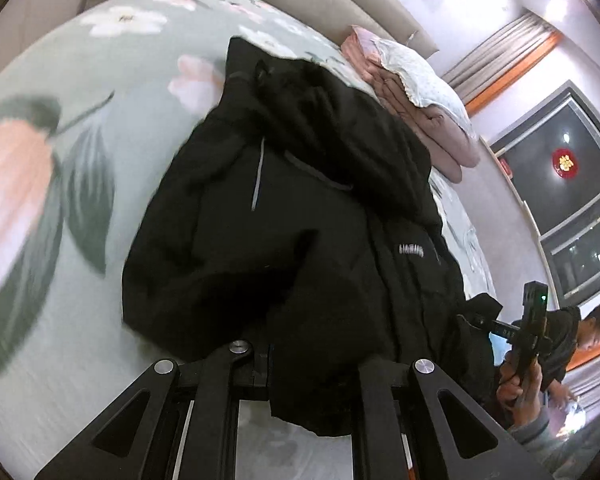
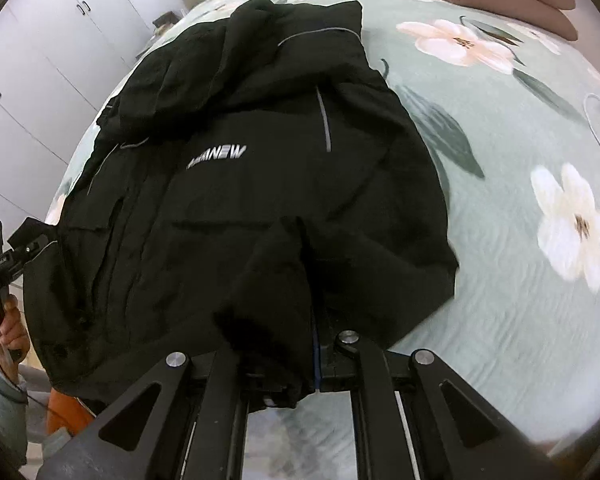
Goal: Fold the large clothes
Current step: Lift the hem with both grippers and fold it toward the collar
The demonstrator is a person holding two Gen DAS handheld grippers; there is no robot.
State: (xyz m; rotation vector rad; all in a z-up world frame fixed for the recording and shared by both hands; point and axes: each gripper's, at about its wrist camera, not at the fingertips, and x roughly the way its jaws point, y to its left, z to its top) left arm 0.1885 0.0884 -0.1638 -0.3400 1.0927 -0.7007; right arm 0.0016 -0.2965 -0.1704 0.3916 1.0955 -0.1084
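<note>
Bed (image 2: pixel 520 320) with floral green sheet carried the black jacket (image 2: pixel 260 200), crumpled, partly folded, grey piping and white chest logo up. Left gripper (image 1: pixel 312 376) and right gripper (image 2: pixel 316 364) each pinched its near hem, jaws nearly closed.

My left gripper (image 1: pixel 314 364) is clamped on a fold of the black jacket (image 1: pixel 260 240) at its near hem. My right gripper (image 2: pixel 314 364) pinches the same hem alongside, level, fingers pointing toward the jacket's collar.
</note>
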